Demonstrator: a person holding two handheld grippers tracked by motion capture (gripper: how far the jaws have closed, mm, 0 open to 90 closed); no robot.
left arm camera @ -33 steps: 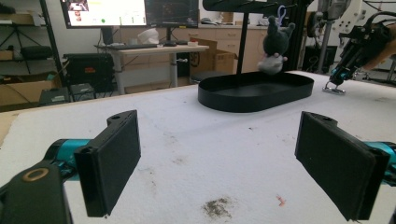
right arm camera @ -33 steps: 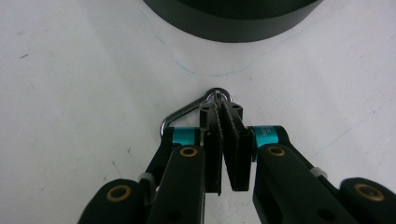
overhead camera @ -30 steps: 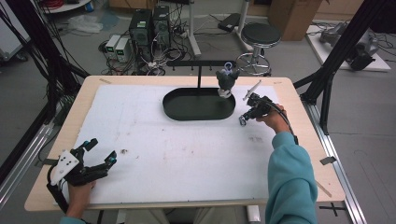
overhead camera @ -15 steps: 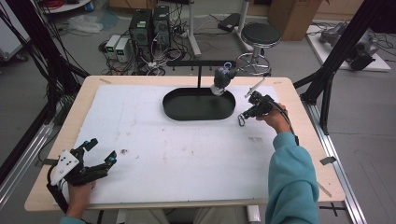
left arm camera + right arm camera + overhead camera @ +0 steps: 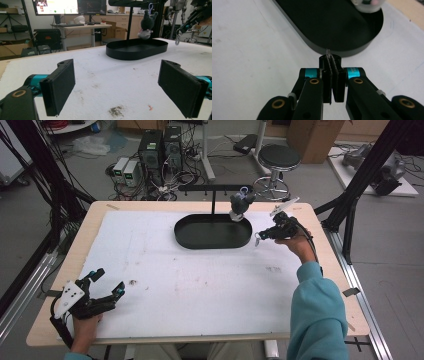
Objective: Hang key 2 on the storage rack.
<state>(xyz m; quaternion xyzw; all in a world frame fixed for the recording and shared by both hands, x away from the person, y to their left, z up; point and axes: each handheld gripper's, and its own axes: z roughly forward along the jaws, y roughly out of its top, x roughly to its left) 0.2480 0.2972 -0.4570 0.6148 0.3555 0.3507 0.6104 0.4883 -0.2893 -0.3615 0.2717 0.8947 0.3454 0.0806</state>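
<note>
A black oval tray (image 5: 186,238) stands at the back middle of the white mat, with a T-shaped stand (image 5: 215,188) rising behind it. A dark plush keychain (image 5: 239,204) hangs from the stand's bar over the tray's right end; it is also in the left gripper view (image 5: 147,23). My right gripper (image 5: 264,234) is just right of the tray, shut on a small metal clasp (image 5: 257,239) that dangles below it (image 5: 178,37). A thin metal end sticks out between the shut pads (image 5: 327,53). My left gripper (image 5: 109,281) rests open at the front left corner, nothing between its pads (image 5: 61,87).
A white mat (image 5: 200,285) covers the wooden table, with small dirt specks (image 5: 115,111) near the left gripper. Black frame poles (image 5: 360,185) stand at both sides. Behind the table, a stool (image 5: 279,157) and computers (image 5: 160,145) are on the floor.
The right gripper has shifted slightly by the tray's right end, with the clasp in it. The plush has swayed a little on the bar. The left gripper has not moved.
</note>
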